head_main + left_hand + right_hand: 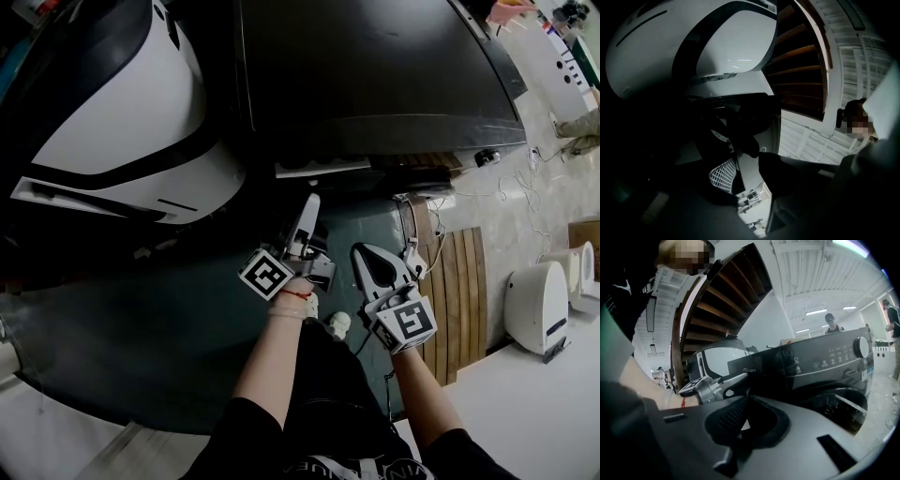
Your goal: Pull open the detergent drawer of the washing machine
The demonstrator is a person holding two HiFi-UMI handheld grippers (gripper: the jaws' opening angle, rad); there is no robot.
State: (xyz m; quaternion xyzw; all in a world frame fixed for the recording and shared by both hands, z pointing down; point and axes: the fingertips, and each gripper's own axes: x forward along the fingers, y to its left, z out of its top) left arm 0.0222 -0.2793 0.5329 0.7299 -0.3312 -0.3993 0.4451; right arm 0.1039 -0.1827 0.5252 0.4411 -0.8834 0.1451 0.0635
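The dark washing machine (375, 66) fills the upper middle of the head view. A pale strip at its front top edge, the detergent drawer (323, 169), shows just below the lid. My left gripper (311, 199) points up at that strip, its tips just short of it; its jaws (750, 164) stand apart, with a meshed pad (723, 174) on the left and light in the gap. Whether it touches the drawer I cannot tell. My right gripper (361, 251) hangs to the right and lower, shut and empty. Its own view shows the control panel (825, 362) and the left gripper (738, 377) at the machine's corner.
A white and black appliance (112, 112) stands close on the left of the washer. Wooden slats (459, 291), loose cables (511, 192) and white units (539, 305) lie to the right. A person (830, 322) stands behind the washer.
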